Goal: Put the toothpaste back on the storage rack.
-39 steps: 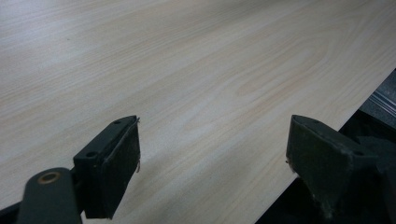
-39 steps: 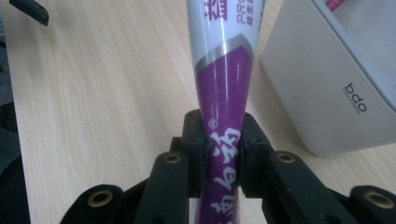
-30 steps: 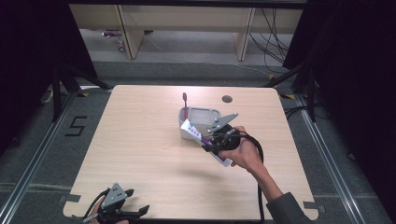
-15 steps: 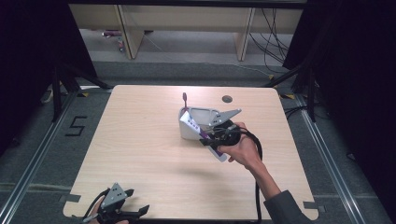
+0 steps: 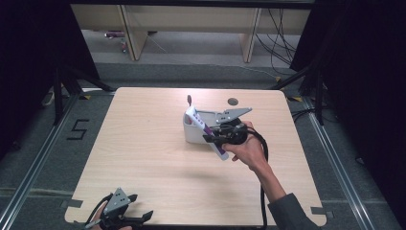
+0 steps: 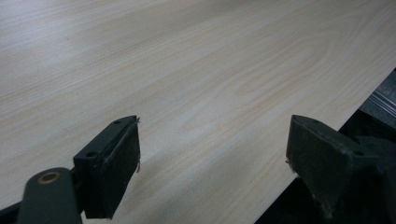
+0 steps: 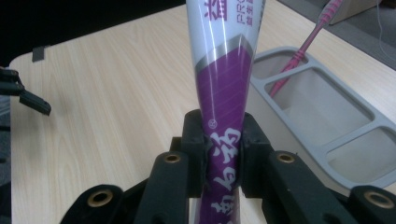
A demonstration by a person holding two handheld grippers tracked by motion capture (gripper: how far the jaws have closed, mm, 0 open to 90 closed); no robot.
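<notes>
- Down at seven o'clock of the table (image 5: 143, 143): left gripper (image 5: 125, 218), black with a grey three-cornered plate, jaws spread wide and clamping nothing, close to the near edge.
- Under it, in the left gripper view: pale wood-grain laminate, smooth and matte; blocky black pads (image 6: 114, 168), scuffed at the edges.
- On the floor at nine o'clock: a "5" marked in black (image 5: 79, 129).
- Just past centre, toward one o'clock: toothpaste tube (image 5: 207, 130), glossy white and purple, tapering flat, tilted up over the near wall of the tray (image 5: 191, 136).
- Right gripper (image 7: 223, 156) clamped tight on the tube's purple lower part; white Chinese characters there, "PR" legible higher up.
- Tray: grey moulded plastic, rounded compartments; a pink striped toothbrush (image 7: 303, 46) leaning upright in the far one.
- At twelve to one o'clock: a round dark hole (image 5: 232, 101) in the tabletop.
</notes>
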